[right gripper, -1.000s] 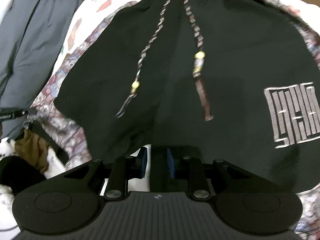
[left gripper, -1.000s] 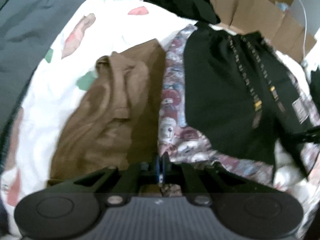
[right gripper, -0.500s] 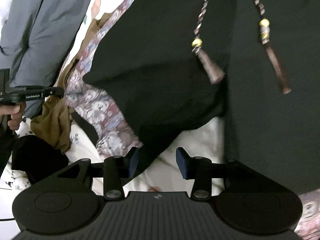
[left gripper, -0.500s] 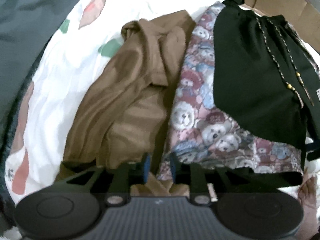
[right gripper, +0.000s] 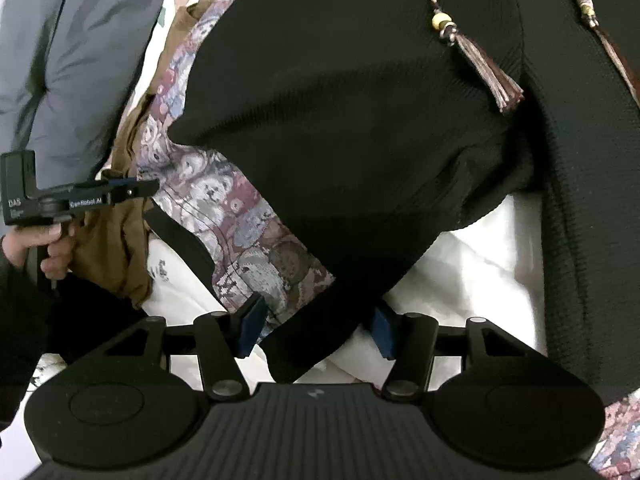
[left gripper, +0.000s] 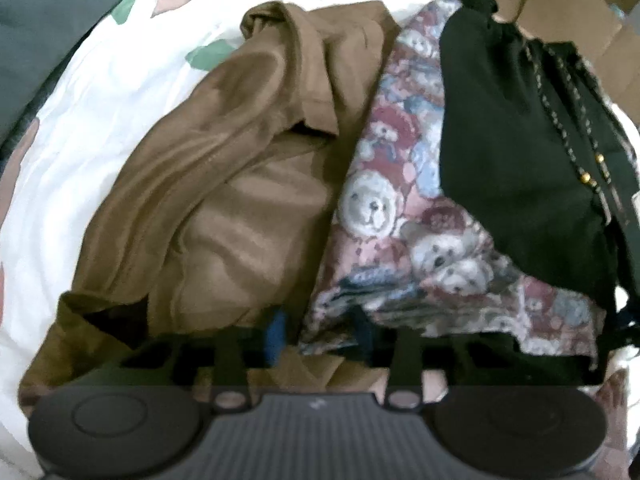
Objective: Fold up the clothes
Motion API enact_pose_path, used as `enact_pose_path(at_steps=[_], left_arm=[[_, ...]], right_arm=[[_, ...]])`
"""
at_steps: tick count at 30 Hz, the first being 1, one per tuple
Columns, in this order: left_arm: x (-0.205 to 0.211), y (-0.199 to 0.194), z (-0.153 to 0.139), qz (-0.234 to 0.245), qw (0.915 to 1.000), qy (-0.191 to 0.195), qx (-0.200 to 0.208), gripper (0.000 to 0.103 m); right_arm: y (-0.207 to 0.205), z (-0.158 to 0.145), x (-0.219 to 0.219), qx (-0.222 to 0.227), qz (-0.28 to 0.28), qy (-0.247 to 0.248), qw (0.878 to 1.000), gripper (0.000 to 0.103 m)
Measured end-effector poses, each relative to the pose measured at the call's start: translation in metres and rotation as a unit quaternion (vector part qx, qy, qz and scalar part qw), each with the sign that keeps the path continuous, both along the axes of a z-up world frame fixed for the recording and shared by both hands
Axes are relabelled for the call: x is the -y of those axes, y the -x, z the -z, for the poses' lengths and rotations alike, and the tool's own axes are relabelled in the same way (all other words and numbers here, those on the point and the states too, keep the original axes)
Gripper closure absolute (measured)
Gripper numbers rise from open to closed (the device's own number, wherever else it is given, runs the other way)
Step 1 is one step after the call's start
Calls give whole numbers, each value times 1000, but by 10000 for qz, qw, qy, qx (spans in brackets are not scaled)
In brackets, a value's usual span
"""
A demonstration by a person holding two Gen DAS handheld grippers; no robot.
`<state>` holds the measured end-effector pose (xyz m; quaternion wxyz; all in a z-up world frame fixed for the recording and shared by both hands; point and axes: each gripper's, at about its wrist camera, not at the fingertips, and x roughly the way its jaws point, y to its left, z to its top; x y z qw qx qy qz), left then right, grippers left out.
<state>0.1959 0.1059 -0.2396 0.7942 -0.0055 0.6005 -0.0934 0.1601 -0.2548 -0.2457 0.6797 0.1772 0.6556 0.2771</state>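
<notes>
Left wrist view: the left gripper has its pads apart, and the near corner of a teddy-bear print cloth lies between them. A crumpled brown garment lies beside it on a white sheet, and black shorts lie on the bear cloth. Right wrist view: the right gripper is closing, with the shorts' hem corner between its pads, which are not yet pressing. Beaded tassels rest on the shorts. At the left, a hand holds the other gripper, marked "DAS" and "GenRobot.AI", beside a grey garment.
</notes>
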Motion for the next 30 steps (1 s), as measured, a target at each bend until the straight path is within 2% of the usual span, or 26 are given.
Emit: enact_pose_path(at_steps=[3, 5, 9, 14, 16, 17, 20, 22, 23, 24, 27, 30], left_arm=[[-2, 4, -12, 10, 9999, 45, 106, 98], [-6, 6, -21, 8, 9999, 119, 104, 99], [-8, 13, -41, 197, 9996, 53, 174, 99], [0, 16, -40, 422, 9981, -443, -46, 98], [0, 16, -38, 384, 9976, -571, -112, 97], [-1, 16, -38, 312, 9976, -607, -132, 92], [-5, 18, -45, 151, 9984, -545, -69, 88], [-7, 18, -52, 48, 9989, -458, 28, 78], [-6, 16, -54, 34, 9990, -438, 97, 72], [-5, 15, -56, 27, 9990, -426, 164, 71], [0, 10, -58, 41, 9985, -423, 336, 70], [13, 2, -53, 148, 9984, -224, 492, 70]], right_arm=[[-1, 0, 4, 101, -78, 24, 9999, 90], [-1, -4, 10, 177, -170, -58, 9997, 97], [1, -8, 14, 252, -491, -126, 9984, 100], [14, -8, 7, 352, -969, 103, 9946, 101], [17, 0, 4, 260, -1074, 194, 9937, 101], [18, -1, 3, 271, -1137, 224, 9929, 100], [17, -7, 1, 257, -1191, 303, 9921, 96], [13, -18, 6, 241, -1183, 284, 9923, 87], [12, -23, 9, 276, -1162, 266, 9925, 76], [10, -28, 12, 312, -1141, 248, 9927, 68], [7, -42, 17, 414, -1086, 156, 9931, 67], [3, -55, 13, 641, -1067, 125, 9921, 67]])
